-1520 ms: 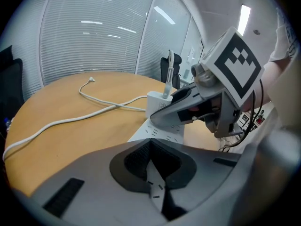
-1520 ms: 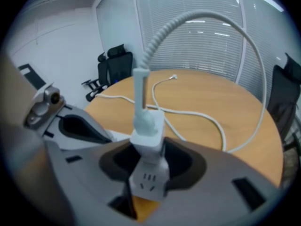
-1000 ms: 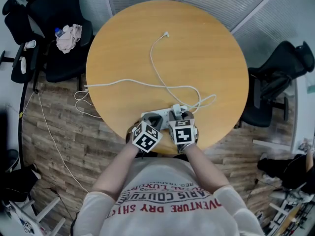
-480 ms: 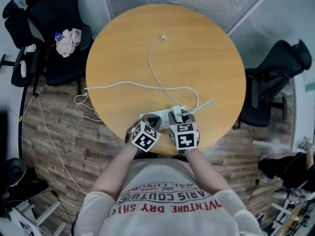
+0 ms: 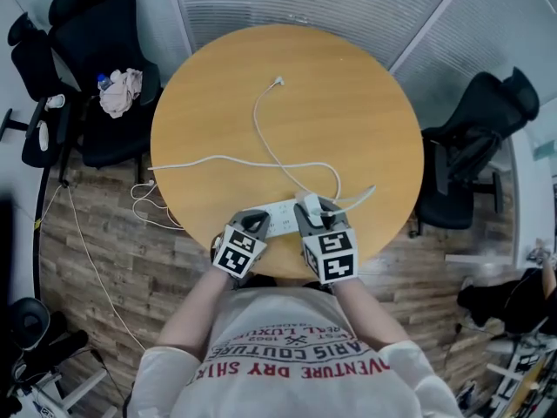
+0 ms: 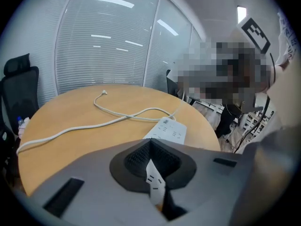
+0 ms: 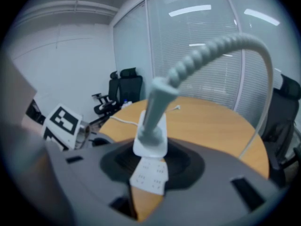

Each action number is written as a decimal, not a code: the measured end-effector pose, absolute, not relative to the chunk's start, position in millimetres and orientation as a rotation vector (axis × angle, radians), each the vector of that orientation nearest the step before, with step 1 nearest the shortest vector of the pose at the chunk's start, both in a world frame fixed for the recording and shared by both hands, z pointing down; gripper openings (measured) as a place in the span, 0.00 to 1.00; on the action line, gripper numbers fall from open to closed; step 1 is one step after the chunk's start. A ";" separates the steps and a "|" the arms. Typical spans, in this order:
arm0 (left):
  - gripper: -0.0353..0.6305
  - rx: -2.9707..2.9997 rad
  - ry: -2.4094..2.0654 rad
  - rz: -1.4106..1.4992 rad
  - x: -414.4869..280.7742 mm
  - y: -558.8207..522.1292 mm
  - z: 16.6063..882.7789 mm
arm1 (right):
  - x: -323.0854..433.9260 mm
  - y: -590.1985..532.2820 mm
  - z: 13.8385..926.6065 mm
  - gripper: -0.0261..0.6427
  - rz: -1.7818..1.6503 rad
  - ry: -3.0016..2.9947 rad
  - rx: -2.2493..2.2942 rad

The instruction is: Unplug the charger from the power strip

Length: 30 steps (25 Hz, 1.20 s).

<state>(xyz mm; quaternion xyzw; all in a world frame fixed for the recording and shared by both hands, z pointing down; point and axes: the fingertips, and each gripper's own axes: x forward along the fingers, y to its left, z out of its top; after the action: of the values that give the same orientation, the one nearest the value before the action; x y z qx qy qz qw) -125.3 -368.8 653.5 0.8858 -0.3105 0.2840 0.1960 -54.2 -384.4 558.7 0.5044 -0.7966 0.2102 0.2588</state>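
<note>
A white power strip (image 5: 283, 219) (image 6: 167, 130) lies near the front edge of the round wooden table (image 5: 348, 111). No plug shows in its sockets. My right gripper (image 5: 312, 209) (image 7: 150, 147) is shut on the white charger (image 7: 150, 138) and holds it up above the strip's right end. The charger cable (image 7: 221, 44) arches up and away, and its free end (image 5: 278, 81) rests at mid-table. My left gripper (image 5: 254, 219) (image 6: 151, 142) hovers just short of the strip's left end, its jaws together with nothing between them.
The strip's cord (image 5: 191, 159) runs off the table's left edge to loose cords on the floor (image 5: 148, 194). A black chair (image 5: 96, 50) with a cloth (image 5: 117, 68) stands at the left, and another chair (image 5: 474, 146) at the right. Glass walls with blinds stand behind.
My right gripper rose with the charger, pulling it up off the strip and dragging the cable. My left gripper lifted slightly and drew back left, uncovering more of the strip.
</note>
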 end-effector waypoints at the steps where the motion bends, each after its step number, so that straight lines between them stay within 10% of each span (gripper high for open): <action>1: 0.10 2.495 -0.889 0.770 -127.0 -369.4 643.9 | -55.5 -383.4 552.5 0.27 0.579 -2.186 1.361; 30: 0.10 2.806 -1.383 0.105 -191.5 -391.5 386.6 | -77.6 -393.3 414.9 0.27 0.190 -2.544 1.444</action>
<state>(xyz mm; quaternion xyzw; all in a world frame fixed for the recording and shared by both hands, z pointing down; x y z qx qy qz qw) -191.5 -391.5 386.6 0.8965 -0.4418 0.0335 0.0057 -77.6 -393.3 414.9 0.4900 -0.8630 0.0645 0.1050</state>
